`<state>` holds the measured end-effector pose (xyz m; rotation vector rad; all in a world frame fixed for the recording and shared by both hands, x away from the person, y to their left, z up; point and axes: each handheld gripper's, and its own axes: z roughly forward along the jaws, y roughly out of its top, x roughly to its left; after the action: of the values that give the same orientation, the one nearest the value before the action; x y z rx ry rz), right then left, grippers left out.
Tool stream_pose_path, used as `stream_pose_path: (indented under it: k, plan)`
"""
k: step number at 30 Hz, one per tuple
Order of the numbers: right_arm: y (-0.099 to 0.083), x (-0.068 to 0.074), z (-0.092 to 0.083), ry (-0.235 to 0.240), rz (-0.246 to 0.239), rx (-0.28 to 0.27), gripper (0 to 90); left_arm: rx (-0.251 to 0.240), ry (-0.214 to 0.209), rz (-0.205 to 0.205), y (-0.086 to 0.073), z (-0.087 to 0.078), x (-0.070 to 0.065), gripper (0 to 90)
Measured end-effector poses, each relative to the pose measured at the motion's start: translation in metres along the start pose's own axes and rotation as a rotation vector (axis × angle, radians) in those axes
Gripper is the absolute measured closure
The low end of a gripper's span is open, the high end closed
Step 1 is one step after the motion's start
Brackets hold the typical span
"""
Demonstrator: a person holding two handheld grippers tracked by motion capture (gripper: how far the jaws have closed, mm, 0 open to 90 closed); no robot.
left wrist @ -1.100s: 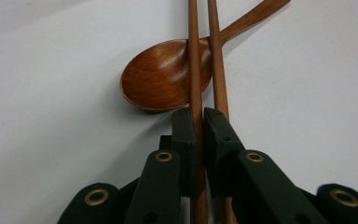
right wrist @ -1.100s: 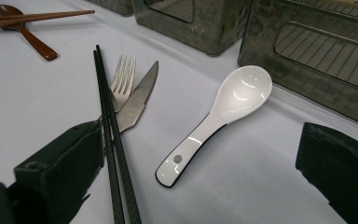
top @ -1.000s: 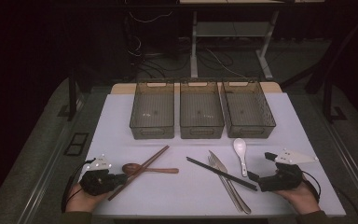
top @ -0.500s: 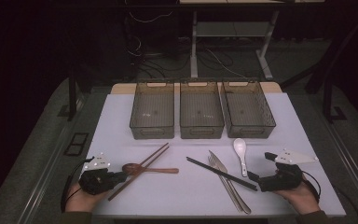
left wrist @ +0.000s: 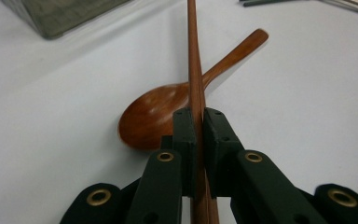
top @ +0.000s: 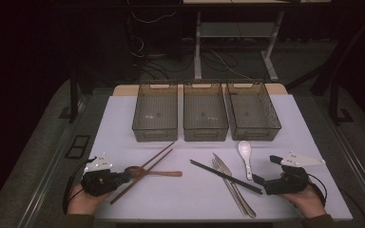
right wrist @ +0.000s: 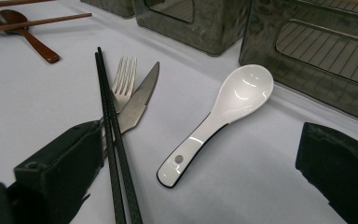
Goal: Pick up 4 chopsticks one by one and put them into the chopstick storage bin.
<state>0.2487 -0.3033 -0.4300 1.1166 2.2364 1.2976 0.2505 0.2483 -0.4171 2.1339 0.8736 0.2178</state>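
My left gripper (top: 123, 176) rests at the front left of the white table, shut on a pair of brown wooden chopsticks (top: 147, 170). In the left gripper view the jaws (left wrist: 199, 130) pinch a chopstick (left wrist: 194, 56) that runs straight ahead. A wooden spoon (left wrist: 154, 112) lies under it, crossing it. My right gripper (top: 266, 171) stands open at the front right, resting on the table. Black chopsticks (right wrist: 107, 107) lie along the inside of its left jaw. A white ceramic spoon (right wrist: 242, 91) lies just ahead, between the open jaws.
Three clear plastic bins (top: 205, 116) stand side by side at the back of the table. A metal fork (right wrist: 123, 77) and knife (right wrist: 140, 102) lie under the black chopsticks. The person's hands hold both grippers at the front edge.
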Motion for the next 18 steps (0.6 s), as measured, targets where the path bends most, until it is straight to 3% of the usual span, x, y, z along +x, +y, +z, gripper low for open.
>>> stream_pose_path:
  k: [7,18]
  plan:
    - [-0.001,0.001,0.003,-0.003,-0.007,0.0,0.6,-0.018,-0.016,0.006,0.009,0.002,0.0,82.8]
    - [-0.004,0.006,0.011,0.039,-0.004,0.014,0.5,-0.069,-0.037,0.006,0.022,0.0,-0.002,82.8]
